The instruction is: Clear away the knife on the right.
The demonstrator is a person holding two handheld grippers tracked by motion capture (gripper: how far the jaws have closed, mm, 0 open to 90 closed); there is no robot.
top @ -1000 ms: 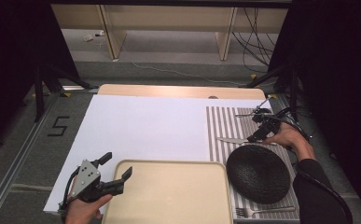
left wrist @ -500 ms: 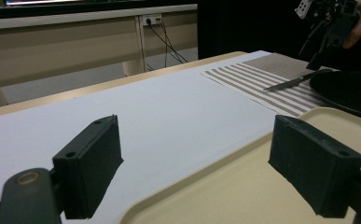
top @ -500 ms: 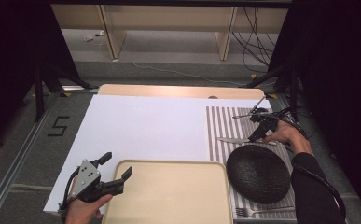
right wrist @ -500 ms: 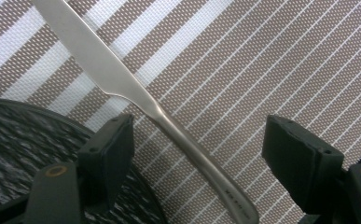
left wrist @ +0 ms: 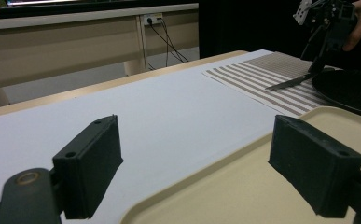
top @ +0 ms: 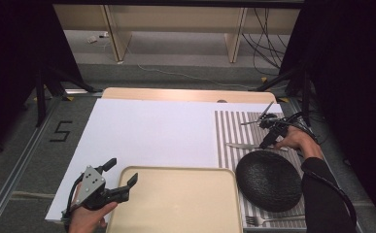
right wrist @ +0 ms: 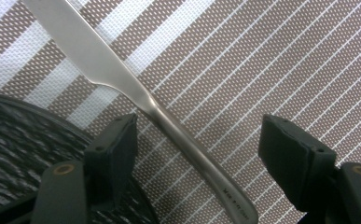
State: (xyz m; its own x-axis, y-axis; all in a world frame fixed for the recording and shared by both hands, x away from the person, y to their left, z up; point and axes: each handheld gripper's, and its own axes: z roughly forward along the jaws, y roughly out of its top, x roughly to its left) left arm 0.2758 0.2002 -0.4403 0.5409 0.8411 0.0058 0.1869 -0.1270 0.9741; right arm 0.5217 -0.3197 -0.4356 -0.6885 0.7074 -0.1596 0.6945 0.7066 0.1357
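Right gripper [top: 269, 141], jaws spread and just been closing astride the knife [right wrist: 136, 95] on the striped mat [top: 229, 131] right of frame, looks mid-grab; next, pinch the handle.

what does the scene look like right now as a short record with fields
work in hand: right tongs lowered over the knife on the striped placemat
right tongs: open, jaws just been closing, knife handle between them, not pressed yet
left tongs: open, hovering at the beige tray edge
black plate: on the placemat, beside the knife
fork: near side of the plate
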